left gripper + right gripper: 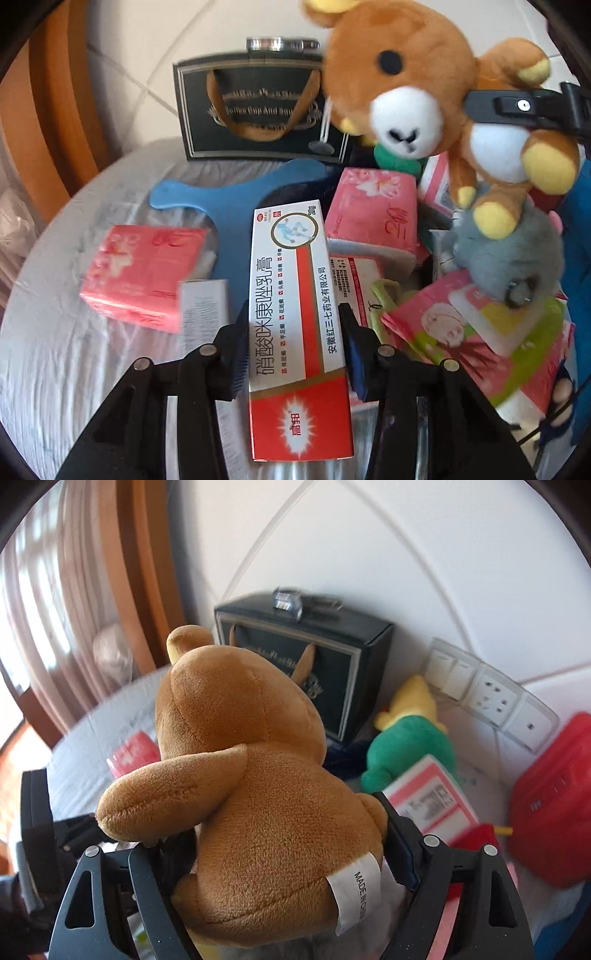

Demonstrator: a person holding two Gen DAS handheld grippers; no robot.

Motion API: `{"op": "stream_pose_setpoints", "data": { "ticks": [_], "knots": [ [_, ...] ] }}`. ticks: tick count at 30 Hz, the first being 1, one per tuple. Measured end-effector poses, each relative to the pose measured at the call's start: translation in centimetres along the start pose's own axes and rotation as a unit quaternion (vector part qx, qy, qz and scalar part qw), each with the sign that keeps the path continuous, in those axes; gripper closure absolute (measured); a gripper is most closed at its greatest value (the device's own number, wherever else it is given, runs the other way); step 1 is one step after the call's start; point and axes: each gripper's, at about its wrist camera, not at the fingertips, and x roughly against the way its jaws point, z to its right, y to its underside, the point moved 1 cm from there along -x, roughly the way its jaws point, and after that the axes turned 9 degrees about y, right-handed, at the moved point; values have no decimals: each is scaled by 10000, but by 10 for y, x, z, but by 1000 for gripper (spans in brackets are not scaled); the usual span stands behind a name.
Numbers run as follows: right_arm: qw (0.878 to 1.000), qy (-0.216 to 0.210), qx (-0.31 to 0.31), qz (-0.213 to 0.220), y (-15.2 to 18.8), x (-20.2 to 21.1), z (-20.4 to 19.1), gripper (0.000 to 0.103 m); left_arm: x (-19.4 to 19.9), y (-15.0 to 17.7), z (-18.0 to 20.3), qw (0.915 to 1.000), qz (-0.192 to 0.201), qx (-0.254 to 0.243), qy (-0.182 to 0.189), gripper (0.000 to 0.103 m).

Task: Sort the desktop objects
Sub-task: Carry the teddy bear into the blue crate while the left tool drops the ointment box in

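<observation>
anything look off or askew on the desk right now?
Mostly clutter: pink tissue packs and cartons lie jumbled at the right, a grey plush on top. Nothing visibly spilled or damaged.

Left wrist view: angled down over worktop (55, 362), facing wall, close. Right wrist view: lower, nearly level, very close behind bear (258, 794). Shared: bear (424, 110), black box (255, 110) (332, 672), green plush (410, 753).

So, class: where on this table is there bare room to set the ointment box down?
Bare white cloth lies left of the left tool, below the pink tissue pack. The right side is crowded: tissue packs, grey plush, cartoon packet.
</observation>
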Motion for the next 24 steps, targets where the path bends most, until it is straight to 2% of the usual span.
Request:
{"op": "stream_pose_setpoints", "data": {
  "ticks": [6,11,15,18,20,23,24],
  "knots": [
    [9967,-128,-661,451,22,72,18,19,64,-1,29,9958,496,-757,-127,61],
    [9914,-11,-1022,823,49,151,25,19,119,-9,65,9883,943,-1192,131,61],
    [9819,345,-1349,1282,82,238,31,19,160,-10,105,9781,1240,-1606,469,61],
    [9704,750,-1618,1631,106,302,39,19,186,-11,142,9668,1420,-1947,853,61],
    [9590,1147,-1822,1845,127,351,45,19,201,-11,177,9560,1504,-2188,1244,61],
    [9409,1672,-2076,2088,159,416,54,19,224,-8,238,9356,1590,-2589,1797,61],
    [9297,1940,-2202,2224,176,445,60,19,230,-6,259,9289,1605,-2716,1938,61]
  ]
}}
